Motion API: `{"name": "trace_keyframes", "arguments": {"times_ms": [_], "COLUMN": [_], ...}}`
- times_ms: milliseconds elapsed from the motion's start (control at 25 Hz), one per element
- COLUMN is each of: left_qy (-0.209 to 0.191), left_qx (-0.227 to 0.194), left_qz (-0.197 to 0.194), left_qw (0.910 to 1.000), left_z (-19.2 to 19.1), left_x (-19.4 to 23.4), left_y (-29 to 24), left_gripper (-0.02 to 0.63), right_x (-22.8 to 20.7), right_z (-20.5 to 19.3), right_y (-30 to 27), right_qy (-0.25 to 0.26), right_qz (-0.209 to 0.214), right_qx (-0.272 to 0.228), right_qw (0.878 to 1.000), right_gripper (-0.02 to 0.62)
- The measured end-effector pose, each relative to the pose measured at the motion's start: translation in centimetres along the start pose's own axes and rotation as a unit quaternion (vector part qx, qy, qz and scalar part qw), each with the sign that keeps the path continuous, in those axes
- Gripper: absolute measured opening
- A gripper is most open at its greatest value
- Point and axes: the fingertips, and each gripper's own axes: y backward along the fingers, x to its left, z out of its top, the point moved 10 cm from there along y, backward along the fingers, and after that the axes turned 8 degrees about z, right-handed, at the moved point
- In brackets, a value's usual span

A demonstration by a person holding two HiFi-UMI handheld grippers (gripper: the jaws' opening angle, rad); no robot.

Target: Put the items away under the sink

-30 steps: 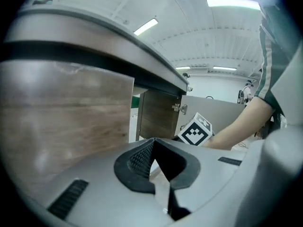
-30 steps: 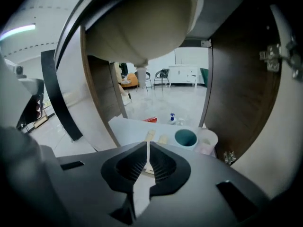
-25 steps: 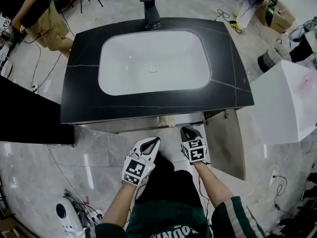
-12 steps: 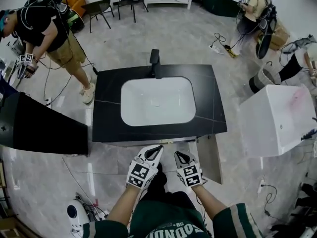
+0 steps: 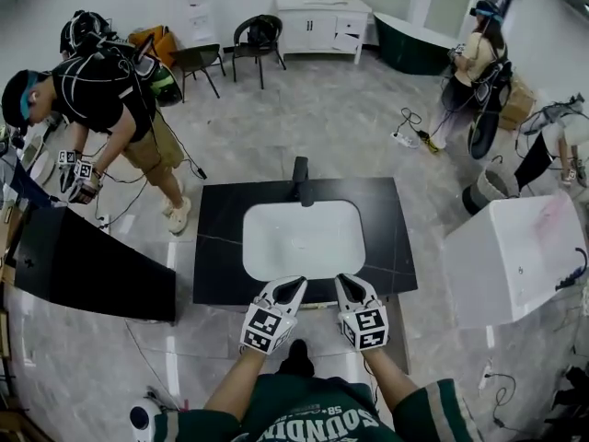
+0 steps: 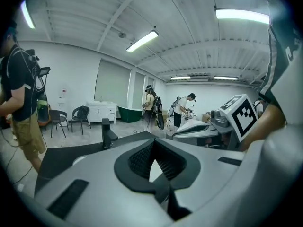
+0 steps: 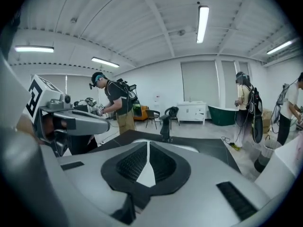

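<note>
The left gripper [image 5: 293, 287] and right gripper [image 5: 346, 284] are both closed tight and hold nothing. They hang just by the black counter [image 5: 216, 247] edge and could bump it.

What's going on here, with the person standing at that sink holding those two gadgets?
A person stands at a black vanity counter with a white sink, holding a hand-held gripper in each hand. The left gripper and right gripper hover side by side over the counter's near edge, both shut and empty. No items to put away are in sight. Other people work elsewhere in the room.
</note>
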Motion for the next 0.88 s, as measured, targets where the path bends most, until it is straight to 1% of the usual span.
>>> {"name": "trace_keyframes", "arguments": {"times_ms": [160, 320, 480, 640, 880], "left_qy": [-0.007, 0.000, 0.004, 0.014, 0.008], "left_qx": [-0.018, -0.025, -0.023, -0.008, -0.013], "left_qz": [0.003, 0.007, 0.007, 0.009, 0.011], "left_qw": [0.9998, 0.9997, 0.9997, 0.9998, 0.9998], "left_z": [2.1, 3.1, 3.4, 2.9, 2.8], "left_x": [2.1, 3.9, 4.8, 5.0, 5.1], "left_y": [-1.4, -2.6, -3.8, -4.3, -5.6], "left_gripper": [0.009, 0.009, 0.009, 0.009, 0.009], "right_x": [-0.7, -1.5, -2.4, -2.8, -3.8], "right_z": [3.7, 5.8, 6.3, 5.9, 5.9], "right_y": [-1.3, -2.2, -2.7, -2.9, -3.1], "right_qy": [0.022, 0.029, 0.018, 0.007, 0.018], "right_qz": [0.011, 0.012, 0.004, 0.011, 0.015], "right_qx": [-0.034, -0.045, -0.047, -0.038, -0.044], "right_qw": [0.999, 0.999, 0.999, 0.999, 0.999], "right_gripper": [0.049, 0.049, 0.043, 0.041, 0.041]}}
